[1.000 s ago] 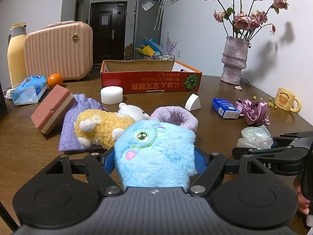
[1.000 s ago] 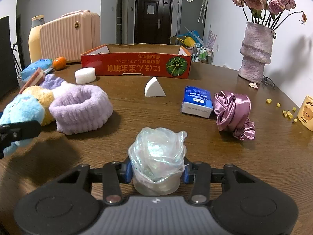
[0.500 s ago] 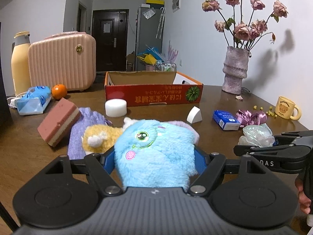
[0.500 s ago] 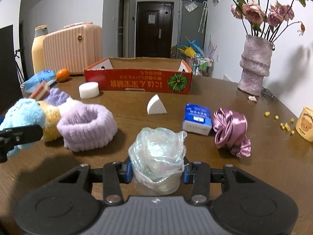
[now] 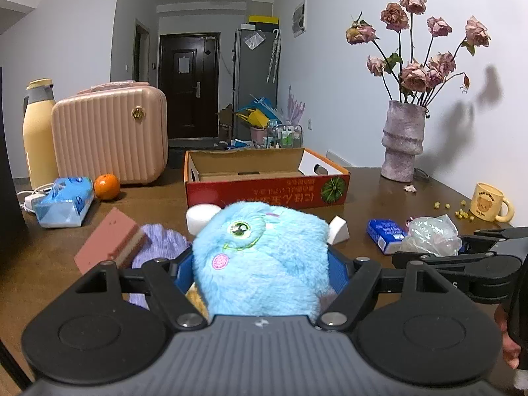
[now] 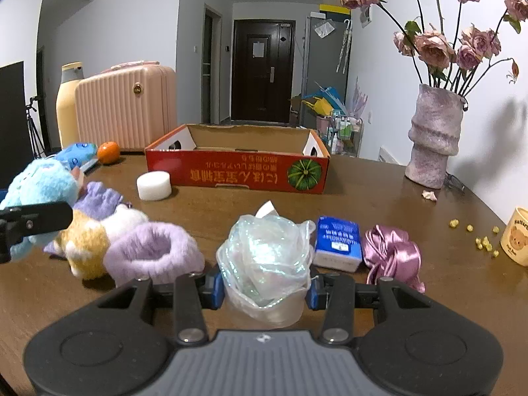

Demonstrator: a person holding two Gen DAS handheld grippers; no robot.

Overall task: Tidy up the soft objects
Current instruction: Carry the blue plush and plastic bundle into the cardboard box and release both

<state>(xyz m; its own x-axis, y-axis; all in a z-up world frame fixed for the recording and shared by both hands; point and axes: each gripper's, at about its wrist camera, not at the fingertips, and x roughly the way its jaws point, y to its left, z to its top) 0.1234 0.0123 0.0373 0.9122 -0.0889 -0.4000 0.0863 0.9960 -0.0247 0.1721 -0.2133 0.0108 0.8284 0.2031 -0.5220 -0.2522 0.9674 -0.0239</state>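
Observation:
My left gripper (image 5: pixel 260 264) is shut on a blue plush toy (image 5: pixel 260 250) and holds it above the table; the toy also shows in the right wrist view (image 6: pixel 39 184). My right gripper (image 6: pixel 264 288) is shut on an iridescent scrunchie (image 6: pixel 264 257), lifted off the table, also seen in the left wrist view (image 5: pixel 432 234). An open red cardboard box (image 6: pixel 237 171) stands at the back. On the table lie a yellow-and-white plush (image 6: pixel 92 241), a purple fluffy band (image 6: pixel 155 254) and a pink satin scrunchie (image 6: pixel 392 257).
A white round sponge (image 6: pixel 154 185), a white wedge sponge (image 5: pixel 338 229), a blue tissue pack (image 6: pixel 338 242), a pink sponge block (image 5: pixel 110 241), a purple pouch (image 5: pixel 161 244), an orange (image 5: pixel 106 186), a vase (image 6: pixel 432 138), a mug (image 5: pixel 490 202) and a pink case (image 5: pixel 110 135) stand around.
Both grippers have risen with their loads. The blue plush now hides most of the yellow plush and purple band in the left wrist view; the box interior shows more.

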